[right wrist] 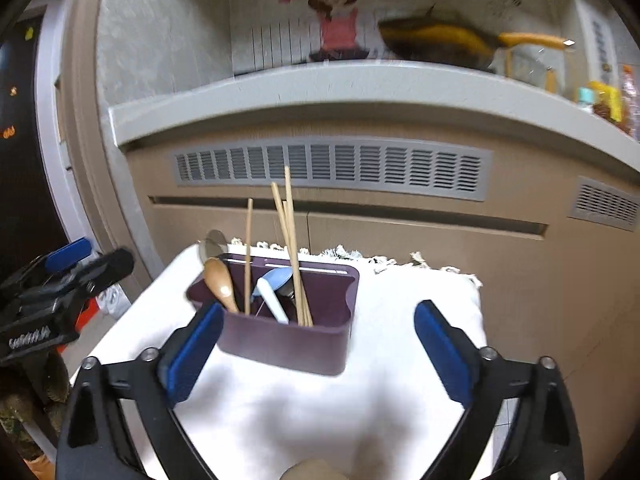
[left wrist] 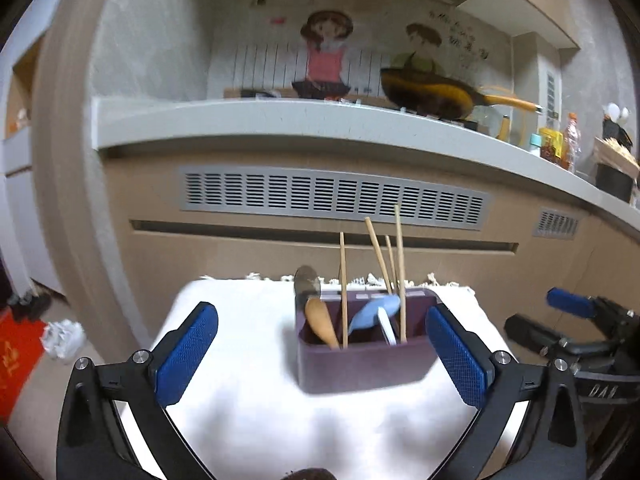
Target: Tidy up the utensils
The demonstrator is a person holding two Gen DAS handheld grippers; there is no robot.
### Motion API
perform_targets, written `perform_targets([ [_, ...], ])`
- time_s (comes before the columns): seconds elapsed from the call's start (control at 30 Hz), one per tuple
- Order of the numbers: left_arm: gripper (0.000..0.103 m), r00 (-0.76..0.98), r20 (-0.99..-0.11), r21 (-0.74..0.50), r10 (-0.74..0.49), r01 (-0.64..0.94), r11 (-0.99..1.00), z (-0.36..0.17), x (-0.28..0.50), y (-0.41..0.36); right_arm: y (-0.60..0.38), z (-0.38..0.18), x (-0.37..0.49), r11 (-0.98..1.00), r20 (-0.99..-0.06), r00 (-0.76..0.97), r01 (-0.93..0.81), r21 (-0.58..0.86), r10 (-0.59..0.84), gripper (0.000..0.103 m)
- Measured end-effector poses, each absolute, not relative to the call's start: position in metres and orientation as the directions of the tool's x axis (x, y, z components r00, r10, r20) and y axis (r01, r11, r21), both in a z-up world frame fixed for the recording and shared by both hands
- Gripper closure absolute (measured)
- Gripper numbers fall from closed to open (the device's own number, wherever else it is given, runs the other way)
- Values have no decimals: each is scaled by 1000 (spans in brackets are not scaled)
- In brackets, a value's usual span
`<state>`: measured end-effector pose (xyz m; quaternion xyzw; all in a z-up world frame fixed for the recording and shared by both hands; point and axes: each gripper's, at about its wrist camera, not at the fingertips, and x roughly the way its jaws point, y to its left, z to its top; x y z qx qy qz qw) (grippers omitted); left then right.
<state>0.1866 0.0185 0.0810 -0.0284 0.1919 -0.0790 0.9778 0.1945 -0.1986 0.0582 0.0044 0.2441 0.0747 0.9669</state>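
A dark purple utensil holder (left wrist: 360,364) (right wrist: 288,344) stands on a white cloth (left wrist: 248,408) (right wrist: 304,412). Inside it are several wooden chopsticks (left wrist: 400,272) (right wrist: 291,240), a wooden spoon (left wrist: 320,320) (right wrist: 219,282), a metal spoon (left wrist: 306,280) (right wrist: 212,243) and a light blue and white spoon (left wrist: 374,312) (right wrist: 272,292). My left gripper (left wrist: 322,354) is open, its blue pads wide apart in front of the holder, nothing between them. My right gripper (right wrist: 318,350) is open too, empty, with its left pad near the holder's front left corner. Each gripper shows at the edge of the other's view.
A beige cabinet front with grey vent grilles (left wrist: 332,196) (right wrist: 332,168) rises behind the table. A grey counter (left wrist: 280,120) above carries a yellow pan (left wrist: 432,96) and bottles (left wrist: 560,144). Crumpled paper (left wrist: 64,338) and a red mat (left wrist: 16,360) lie on the floor at left.
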Motion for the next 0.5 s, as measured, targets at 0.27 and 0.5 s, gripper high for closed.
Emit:
perform_targets([
  [0.27, 0, 921, -378, -19, -100, 100, 995, 45, 89, 14, -207, 34, 102, 993, -447, 887, -103, 56, 117, 2],
  [0.5, 0, 919, -387, 42, -73, 97, 994, 17, 44, -2, -210, 1, 48, 1000, -428, 903, -13, 17, 20, 1],
])
